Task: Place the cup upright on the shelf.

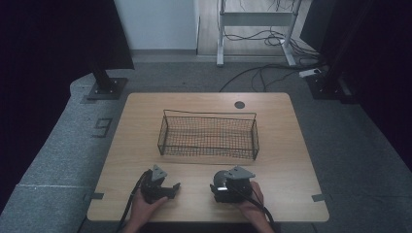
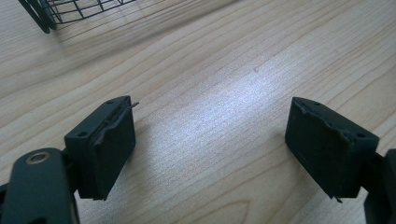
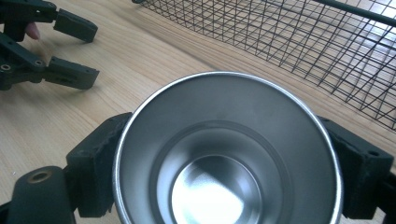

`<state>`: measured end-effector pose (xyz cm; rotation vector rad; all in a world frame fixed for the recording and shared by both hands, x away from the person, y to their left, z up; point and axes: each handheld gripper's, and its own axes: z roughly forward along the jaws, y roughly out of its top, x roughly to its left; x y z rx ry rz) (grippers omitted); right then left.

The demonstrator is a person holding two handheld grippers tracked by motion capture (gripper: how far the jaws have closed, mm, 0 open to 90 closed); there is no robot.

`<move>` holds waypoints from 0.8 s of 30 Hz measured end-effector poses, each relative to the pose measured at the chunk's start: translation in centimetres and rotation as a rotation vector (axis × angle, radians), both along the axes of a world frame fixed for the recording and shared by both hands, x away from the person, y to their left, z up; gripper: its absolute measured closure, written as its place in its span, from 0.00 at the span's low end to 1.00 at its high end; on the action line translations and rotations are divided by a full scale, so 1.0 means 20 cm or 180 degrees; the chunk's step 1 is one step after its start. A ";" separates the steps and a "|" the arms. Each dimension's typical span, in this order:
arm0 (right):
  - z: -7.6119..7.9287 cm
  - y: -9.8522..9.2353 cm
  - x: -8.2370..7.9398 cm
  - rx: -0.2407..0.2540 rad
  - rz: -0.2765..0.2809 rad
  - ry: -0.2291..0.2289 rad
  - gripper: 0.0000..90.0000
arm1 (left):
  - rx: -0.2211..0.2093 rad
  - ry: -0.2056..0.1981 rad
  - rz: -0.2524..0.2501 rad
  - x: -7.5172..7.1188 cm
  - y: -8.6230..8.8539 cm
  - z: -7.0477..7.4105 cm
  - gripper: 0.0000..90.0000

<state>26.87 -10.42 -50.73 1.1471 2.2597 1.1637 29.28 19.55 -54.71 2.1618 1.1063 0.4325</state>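
The steel cup (image 3: 227,154) stood upright, mouth up and axis vertical, on the wooden table (image 1: 291,145), near the wire basket (image 1: 209,136). The right gripper (image 3: 227,163) clamped the cup between both pads. The left gripper (image 2: 210,144) rested wide open, holding nothing. Grey floor surrounded the table.

High view above table (image 1: 272,145), gripper views close (low), sharing basket (image 1: 209,136)
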 end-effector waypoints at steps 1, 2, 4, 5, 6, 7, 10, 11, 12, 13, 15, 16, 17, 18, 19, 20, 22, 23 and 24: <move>0.00 0.00 0.00 -0.0007 0.0049 -0.0007 0.15 | 0.0001 0.0002 -0.0002 0.00 0.00 0.00 0.18; 0.00 0.00 0.00 -0.0007 0.0049 -0.0007 0.15 | 0.0001 0.0001 -0.0001 0.00 0.00 0.00 0.18; 0.00 0.00 0.01 0.0001 0.0083 0.0026 0.15 | 0.0001 0.0000 0.0000 0.00 0.00 0.00 0.18; 0.00 0.00 0.01 0.0006 0.0086 0.0029 0.15 | -0.0001 0.0002 -0.0001 0.00 0.00 0.00 0.18; 0.00 0.00 0.01 0.0001 0.0090 0.0025 0.15 | 0.0001 0.0000 0.0001 0.00 0.00 0.00 0.18; 0.00 -0.01 0.01 0.0003 0.0089 0.0025 0.15 | 0.0000 0.0001 0.0000 0.00 0.00 0.00 0.18; 0.00 -0.01 0.01 0.0027 0.0081 0.0007 0.15 | 0.0000 0.0001 -0.0001 0.00 0.00 0.00 0.18; 0.01 -0.01 0.00 0.0049 0.0072 -0.0001 0.15 | 0.0000 0.0002 -0.0001 0.00 0.00 0.00 0.18; 0.01 -0.02 0.00 0.0066 0.0066 -0.0014 0.15 | 0.0000 0.0002 -0.0001 0.00 0.00 0.00 0.18; 0.02 -0.02 0.00 0.0081 0.0063 -0.0026 0.15 | 0.0000 0.0000 0.0000 0.00 0.00 0.00 0.18; 0.05 -0.04 -0.01 0.0108 0.0057 -0.0054 0.15 | 0.0000 0.0001 0.0000 0.00 0.00 0.00 0.18; 0.05 -0.04 -0.01 0.0108 0.0057 -0.0054 0.15 | 0.0001 0.0000 0.0000 0.00 0.00 0.00 0.18; 0.06 -0.05 -0.02 0.0107 0.0072 -0.0083 0.15 | -0.0002 0.0000 0.0000 0.00 0.00 0.00 0.18; 0.06 -0.05 -0.02 0.0107 0.0072 -0.0083 0.15 | -0.0002 0.0000 0.0001 0.00 0.00 0.00 0.18; 0.07 -0.06 -0.02 0.0111 0.0071 -0.0094 0.15 | -0.0002 0.0001 0.0002 0.00 0.00 0.00 0.18; 0.08 -0.06 -0.03 0.0115 0.0089 -0.0100 0.15 | -0.0002 -0.0001 0.0003 0.00 0.00 0.00 0.18; 0.09 -0.06 -0.03 0.0113 0.0113 -0.0124 0.15 | -0.0006 -0.0002 0.0005 0.00 0.00 0.00 0.18; 0.09 -0.05 -0.04 0.0111 0.0121 -0.0143 0.15 | -0.0007 0.0000 0.0003 0.00 0.00 0.00 0.18; 0.10 -0.05 -0.04 0.0115 0.0126 -0.0148 0.15 | -0.0007 0.0000 0.0004 0.00 0.00 0.00 0.18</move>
